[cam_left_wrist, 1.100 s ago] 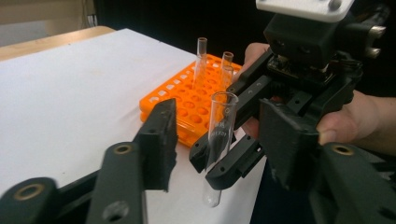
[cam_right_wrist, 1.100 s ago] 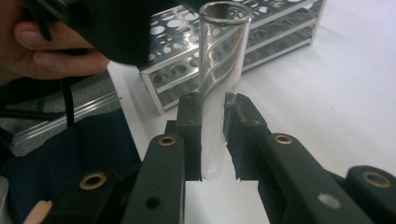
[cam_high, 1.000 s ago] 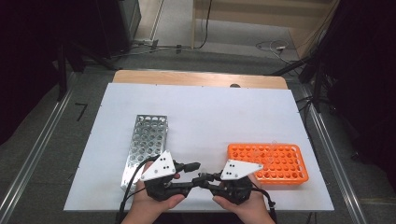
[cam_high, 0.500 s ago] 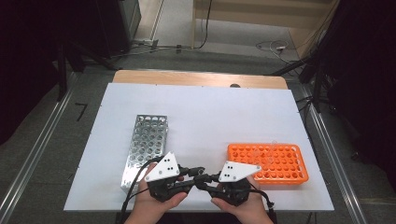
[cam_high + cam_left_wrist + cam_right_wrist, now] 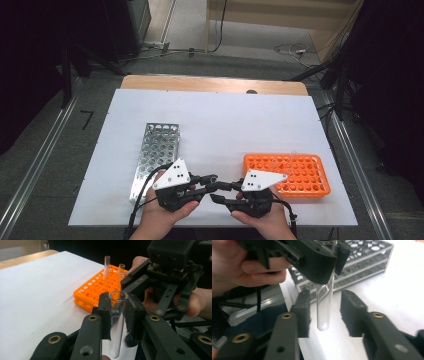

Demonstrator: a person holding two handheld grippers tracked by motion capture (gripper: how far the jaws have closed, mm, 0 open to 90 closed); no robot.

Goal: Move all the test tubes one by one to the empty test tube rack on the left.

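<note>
The tube point(image 5: 116, 322) stands upright, clamped near its top between the left gripper's point(image 5: 117, 315) jaws, above the table point(image 5: 225, 120). The right gripper's point(image 5: 324, 312) jaws flank its lower end, open, not touching. Orange rack point(image 5: 295, 172) right, metal rack point(image 5: 155, 150) left.

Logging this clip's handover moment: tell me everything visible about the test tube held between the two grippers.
The test tube is clear, glass or plastic by its look, empty, with an open lipped rim on top and a rounded closed bottom. It stands roughly upright, and faint print shows on its wall. The left gripper is clamped on its upper part, just below the rim. The right gripper has its jaws open on either side of the lower part, not touching. The tube's bottom hangs just above the white table, between the two racks.
</note>
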